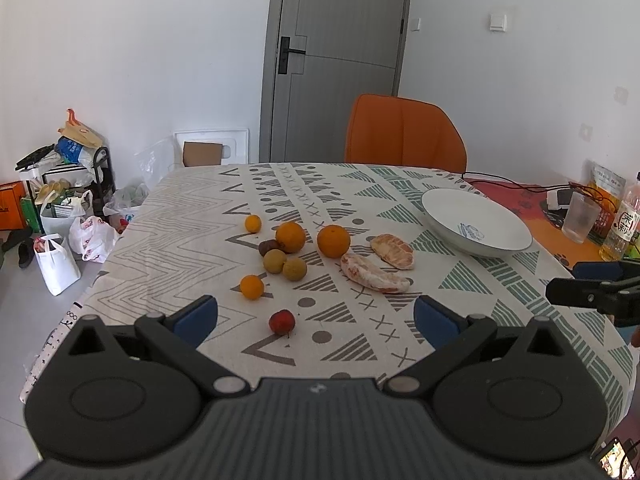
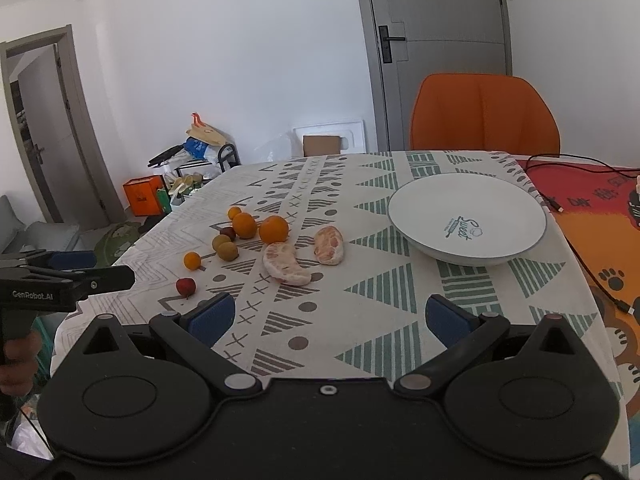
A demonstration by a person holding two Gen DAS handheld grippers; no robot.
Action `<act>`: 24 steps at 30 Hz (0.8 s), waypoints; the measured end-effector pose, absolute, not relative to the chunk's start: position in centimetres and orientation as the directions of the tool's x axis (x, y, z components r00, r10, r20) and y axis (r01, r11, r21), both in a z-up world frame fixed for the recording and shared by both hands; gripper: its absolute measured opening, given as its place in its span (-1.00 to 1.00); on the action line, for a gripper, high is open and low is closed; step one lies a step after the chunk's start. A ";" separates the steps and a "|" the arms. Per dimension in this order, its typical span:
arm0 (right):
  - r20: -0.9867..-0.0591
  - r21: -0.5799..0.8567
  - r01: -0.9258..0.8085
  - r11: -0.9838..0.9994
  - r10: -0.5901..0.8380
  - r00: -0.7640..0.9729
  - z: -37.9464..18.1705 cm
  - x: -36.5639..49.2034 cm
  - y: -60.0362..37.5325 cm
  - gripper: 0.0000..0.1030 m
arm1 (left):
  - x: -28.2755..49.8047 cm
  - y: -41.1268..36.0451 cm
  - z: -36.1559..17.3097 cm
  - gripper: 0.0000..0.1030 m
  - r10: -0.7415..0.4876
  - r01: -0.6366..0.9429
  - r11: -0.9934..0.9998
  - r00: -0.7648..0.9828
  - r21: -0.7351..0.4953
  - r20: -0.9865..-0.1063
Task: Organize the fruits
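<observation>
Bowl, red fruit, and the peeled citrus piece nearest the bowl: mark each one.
bowl (image 2: 404,216): right wrist view, bare inner wall on its left side.
red fruit (image 1: 282,321): left wrist view, middle of its skin.
peeled citrus piece (image 2: 329,245): right wrist view, centre of its flesh.

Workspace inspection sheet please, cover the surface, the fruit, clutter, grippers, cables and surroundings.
Surface: patterned tablecloth over the table, a red-orange mat at its right.
Job's things: white bowl empty; two oranges, three small oranges, two peeled citrus pieces, a red fruit, round brownish fruits loose on the cloth.
Clutter: plastic cup, drink bottle.
Grippers: left gripper and right gripper, jaws open, empty.
Cables: black cable across the mat.
Surroundings: orange chair, grey door, bags on the floor.
</observation>
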State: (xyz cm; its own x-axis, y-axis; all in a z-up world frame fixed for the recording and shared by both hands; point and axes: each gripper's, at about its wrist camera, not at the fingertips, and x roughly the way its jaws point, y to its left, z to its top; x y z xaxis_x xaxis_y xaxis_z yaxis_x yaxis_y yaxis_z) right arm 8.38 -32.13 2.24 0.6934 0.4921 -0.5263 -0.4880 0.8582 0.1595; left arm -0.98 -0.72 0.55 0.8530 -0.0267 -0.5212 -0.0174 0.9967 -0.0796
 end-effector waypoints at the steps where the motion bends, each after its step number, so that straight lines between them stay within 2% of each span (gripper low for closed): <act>1: -0.525 0.160 -0.489 0.857 0.494 0.694 2.2 8.4 -32.1 1.00 | -1.0 -0.7 0.6 1.00 -0.028 -0.017 0.997 0.853 -0.081 -0.521; 18: -0.537 0.189 -0.489 0.851 0.507 0.674 1.0 10.0 -31.9 1.00 | 0.6 0.4 -1.4 1.00 -0.026 -0.027 0.995 0.843 -0.091 -0.537; 24: -0.546 0.172 -0.550 0.817 0.544 0.638 -0.4 10.5 -30.5 1.00 | 1.9 1.0 -2.9 0.98 -0.013 -0.048 0.994 0.828 -0.095 -0.560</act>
